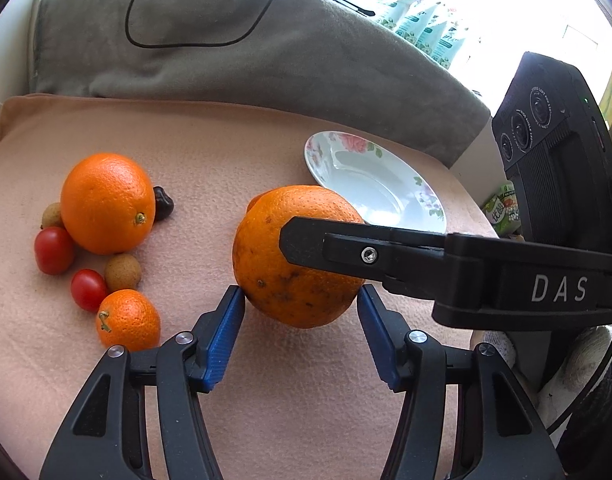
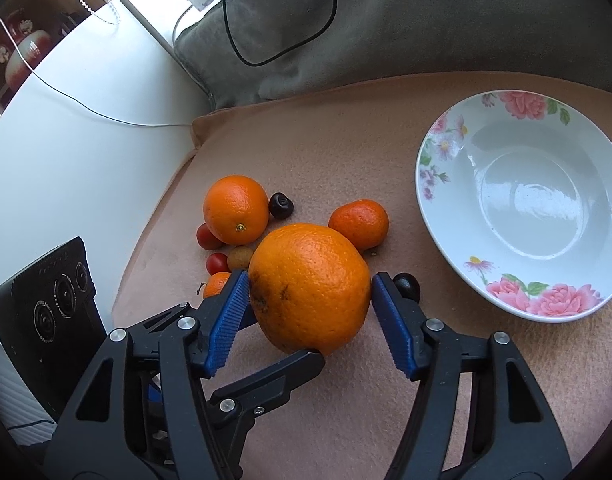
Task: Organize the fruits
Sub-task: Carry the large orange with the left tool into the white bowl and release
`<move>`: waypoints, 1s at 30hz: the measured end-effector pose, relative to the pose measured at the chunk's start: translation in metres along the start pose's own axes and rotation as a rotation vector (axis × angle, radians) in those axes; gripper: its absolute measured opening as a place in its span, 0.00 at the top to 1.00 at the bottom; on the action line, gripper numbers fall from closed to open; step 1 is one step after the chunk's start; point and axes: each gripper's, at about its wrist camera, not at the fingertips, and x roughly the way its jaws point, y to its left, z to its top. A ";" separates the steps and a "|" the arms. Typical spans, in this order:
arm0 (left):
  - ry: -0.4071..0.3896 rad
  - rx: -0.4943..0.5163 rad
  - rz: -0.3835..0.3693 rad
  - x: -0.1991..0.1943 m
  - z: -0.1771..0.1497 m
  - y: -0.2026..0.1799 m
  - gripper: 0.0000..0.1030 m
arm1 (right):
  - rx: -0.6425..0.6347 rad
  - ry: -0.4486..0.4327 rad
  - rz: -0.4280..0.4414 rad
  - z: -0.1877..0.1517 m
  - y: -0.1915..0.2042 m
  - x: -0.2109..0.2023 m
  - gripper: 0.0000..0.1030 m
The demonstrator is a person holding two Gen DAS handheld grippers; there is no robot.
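Peach fleece covers the worktop (image 2: pixel 314 128), with a grey-green cushion (image 1: pixel 266 48) banked along its far side and a black cable looped over it.

Nearest in both wrist views is the big blemished orange (image 2: pixel 310 288). The right tool (image 2: pixel 310 284) has its blue ribbed pads on either side of it, touching or very nearly so, and appears to be carrying it. The left tool (image 1: pixel 302 300) also brackets the same orange low down with its pads, though a sliver of gap shows at the right pad, so I cannot tell whether it is truly gripping or only steadying. My guess is that two tools are used because the fruit is wide and round and would roll out of one pair of fingers. It seems lifted slightly off the fleece.

Just beyond lies the loose pile: a small mandarin (image 1: pixel 128 318), two cherry tomatoes (image 1: pixel 89 290), a brown longan (image 1: pixel 123 272), a clean orange (image 1: pixel 108 204) with a dark cherry (image 1: pixel 162 202) tucked behind it. A second mandarin (image 2: pixel 359 224) and another dark fruit (image 2: pixel 406 286) sit close behind the held orange.

Farther right, well apart from the pile, the flowered plate (image 2: pixel 446 144) has nothing in it, so it is probably where the fruit is headed.
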 end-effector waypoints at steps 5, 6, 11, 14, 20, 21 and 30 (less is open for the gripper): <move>-0.013 0.030 -0.022 0.001 0.009 -0.016 0.44 | 0.008 -0.038 -0.012 0.002 -0.006 -0.020 0.36; -0.015 0.036 -0.028 0.002 0.011 -0.019 0.44 | 0.008 -0.046 -0.017 0.002 -0.007 -0.024 0.36; -0.026 0.072 -0.046 0.007 0.020 -0.034 0.44 | 0.037 -0.078 -0.030 0.004 -0.021 -0.042 0.36; -0.028 0.085 -0.056 0.012 0.027 -0.042 0.44 | 0.050 -0.098 -0.043 0.007 -0.028 -0.050 0.36; -0.022 0.101 -0.068 0.022 0.033 -0.053 0.44 | 0.085 -0.117 -0.049 0.011 -0.046 -0.059 0.36; -0.018 0.102 -0.071 0.024 0.034 -0.054 0.44 | 0.092 -0.117 -0.049 0.012 -0.049 -0.059 0.36; 0.010 0.114 -0.090 0.035 0.039 -0.063 0.47 | 0.167 -0.117 -0.043 0.014 -0.078 -0.061 0.36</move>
